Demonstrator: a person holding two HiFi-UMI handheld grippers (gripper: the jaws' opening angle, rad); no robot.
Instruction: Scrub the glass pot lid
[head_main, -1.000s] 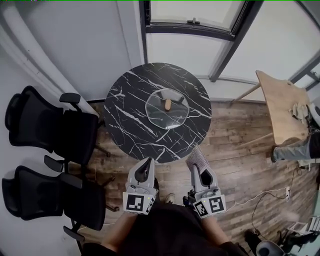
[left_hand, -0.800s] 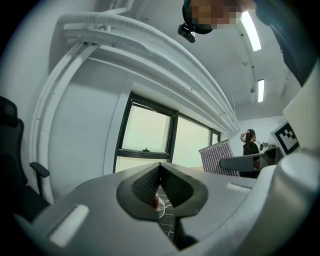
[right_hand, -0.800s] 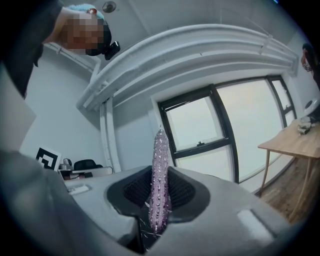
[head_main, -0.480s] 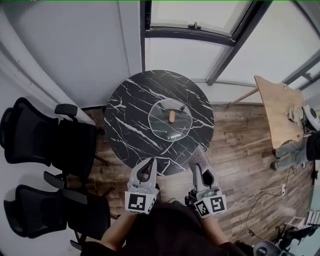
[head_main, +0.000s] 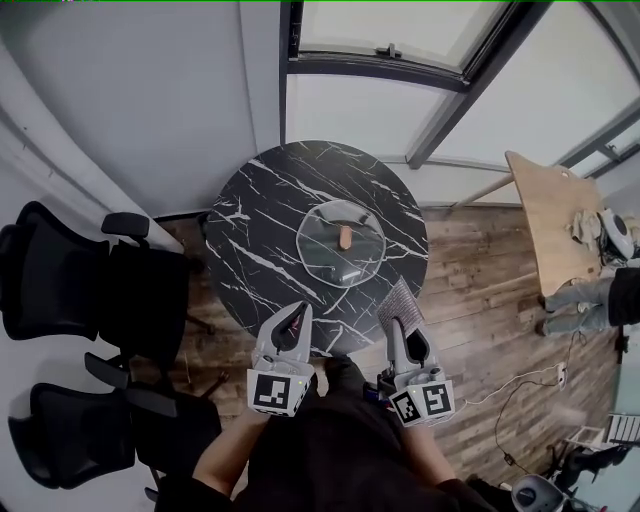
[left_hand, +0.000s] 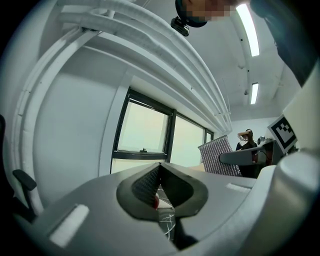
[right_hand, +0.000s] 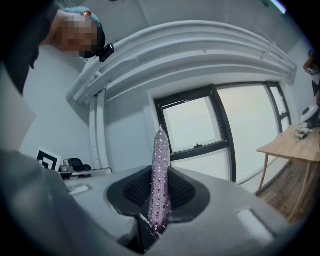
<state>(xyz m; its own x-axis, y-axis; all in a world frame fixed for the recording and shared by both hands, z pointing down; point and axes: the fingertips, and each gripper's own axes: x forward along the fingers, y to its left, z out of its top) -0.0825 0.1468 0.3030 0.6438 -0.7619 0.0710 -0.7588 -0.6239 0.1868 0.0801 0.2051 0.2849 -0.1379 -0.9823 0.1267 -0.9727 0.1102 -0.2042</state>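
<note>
- Step in hand: the approach. Neither tool has reached the glass pot lid (head_main: 325, 256), so scrubbing is judged not yet begun.
- The lid lies flat near the middle of the round bench (head_main: 250, 262), well apart from both tools, which hang over the floor at the bench's near edge.
- The right hand-held gripper (head_main: 396, 328) is clamped on a scrub pad (right_hand: 160, 170), a thin, glittery purple sheet with a prickly surface.
- The left hand-held gripper (left_hand: 160, 167) has its ribbed jaws pressed together, holding nothing.
- Next move probably calls for reaching forward, steadying the smooth lid by its wooden knob (head_main: 345, 238), and laying the pad flat on the glass.
- The bench top is black, white-veined marble and looks slick.
</note>
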